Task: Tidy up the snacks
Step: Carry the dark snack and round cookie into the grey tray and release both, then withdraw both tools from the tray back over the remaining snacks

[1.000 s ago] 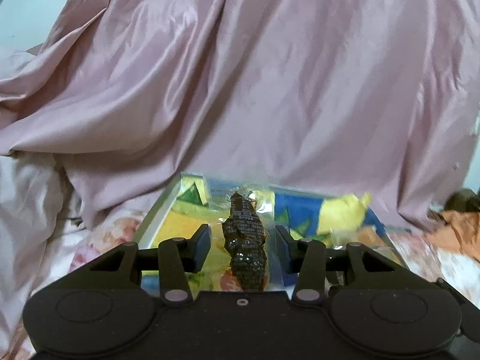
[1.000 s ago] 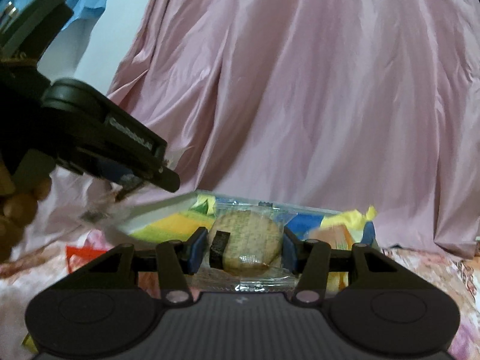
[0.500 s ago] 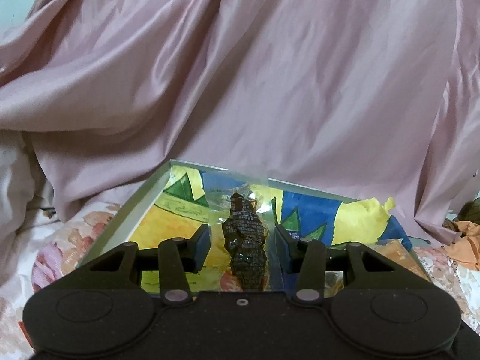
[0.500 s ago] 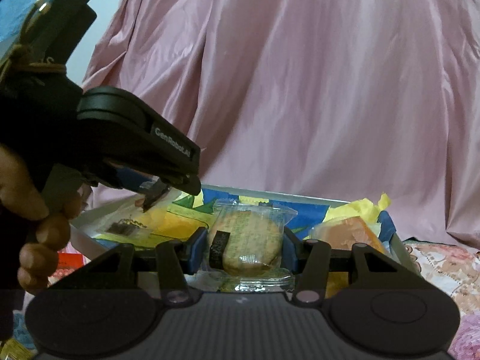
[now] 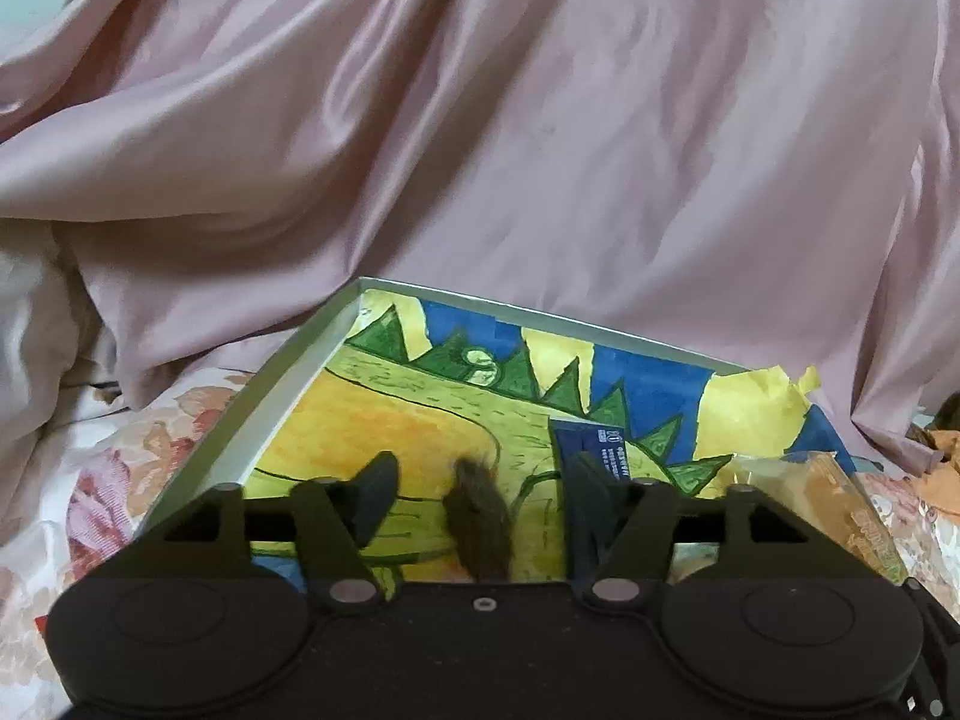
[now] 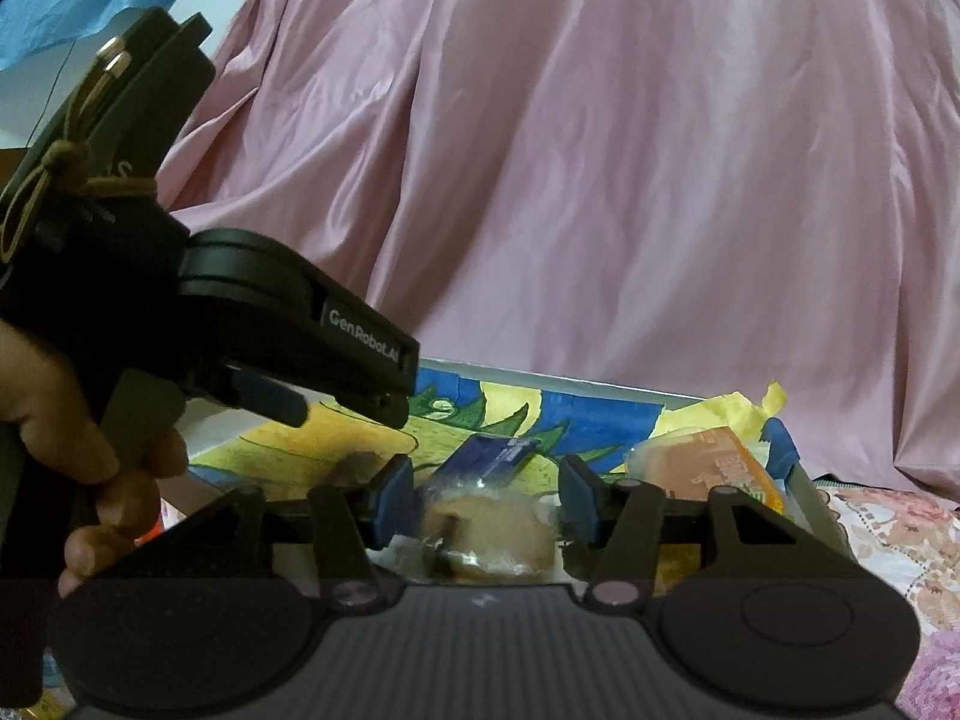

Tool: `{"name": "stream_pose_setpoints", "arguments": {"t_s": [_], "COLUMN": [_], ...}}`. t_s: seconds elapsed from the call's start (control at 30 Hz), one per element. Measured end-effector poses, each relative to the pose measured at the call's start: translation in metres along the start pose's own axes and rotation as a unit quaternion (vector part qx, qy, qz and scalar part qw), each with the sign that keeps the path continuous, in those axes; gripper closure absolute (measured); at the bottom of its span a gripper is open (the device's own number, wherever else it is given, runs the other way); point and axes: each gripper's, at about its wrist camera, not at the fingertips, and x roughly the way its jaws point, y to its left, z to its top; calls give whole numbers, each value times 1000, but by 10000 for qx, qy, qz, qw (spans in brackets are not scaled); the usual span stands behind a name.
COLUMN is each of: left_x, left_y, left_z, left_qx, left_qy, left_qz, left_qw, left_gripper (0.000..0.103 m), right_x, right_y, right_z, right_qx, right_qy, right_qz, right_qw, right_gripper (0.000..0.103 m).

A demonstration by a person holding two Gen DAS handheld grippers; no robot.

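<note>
A shallow box (image 5: 288, 384) with a painted yellow, green and blue floor lies on the bed; its far rim shows in the right wrist view (image 6: 576, 384). My left gripper (image 5: 480, 498) is open over the box. A dark brown snack (image 5: 480, 522), blurred, is between its fingers, untouched. My right gripper (image 6: 486, 498) is open. The round biscuit in clear wrap (image 6: 486, 534), blurred, is between its fingers. A blue packet (image 6: 492, 456) and an orange packet (image 6: 714, 468) lie in the box.
Pink satin cloth (image 5: 480, 150) hangs behind the box. Floral bedding (image 5: 120, 468) surrounds it. The left gripper's body and the hand holding it (image 6: 198, 324) fill the left of the right wrist view. Yellow paper (image 5: 756, 402) sticks up at the box's right corner.
Both grippers opened. The brown snack and the biscuit left the grip and are dropping, blurred. Both grippers came further over the box.
</note>
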Motion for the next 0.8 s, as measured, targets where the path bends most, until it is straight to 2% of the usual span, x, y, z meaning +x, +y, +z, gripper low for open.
{"name": "stream_pose_setpoints", "arguments": {"t_s": [0.17,0.33,0.53,0.8], "left_x": [-19,-53,-98,-165], "left_y": [8,20,40,56], "left_z": [3,2,-7,-25], "left_qx": [-209,-437,-581,-567], "left_qy": [-133,-408,-551,-858], "left_qz": [-12,-1,26,80], "left_qw": [9997,9982,9968,9947], "left_gripper": [14,2,1,1], "right_x": [-10,-36,-71,-125], "right_y": [1,2,5,19], "right_z": [2,8,18,29], "right_qx": [9,0,45,116], "right_qy": [-77,-280,-403,-525], "right_qz": [-41,-128,-188,-215], "right_qw": [10000,9995,9990,9983], "right_gripper": [30,18,6,0]}}
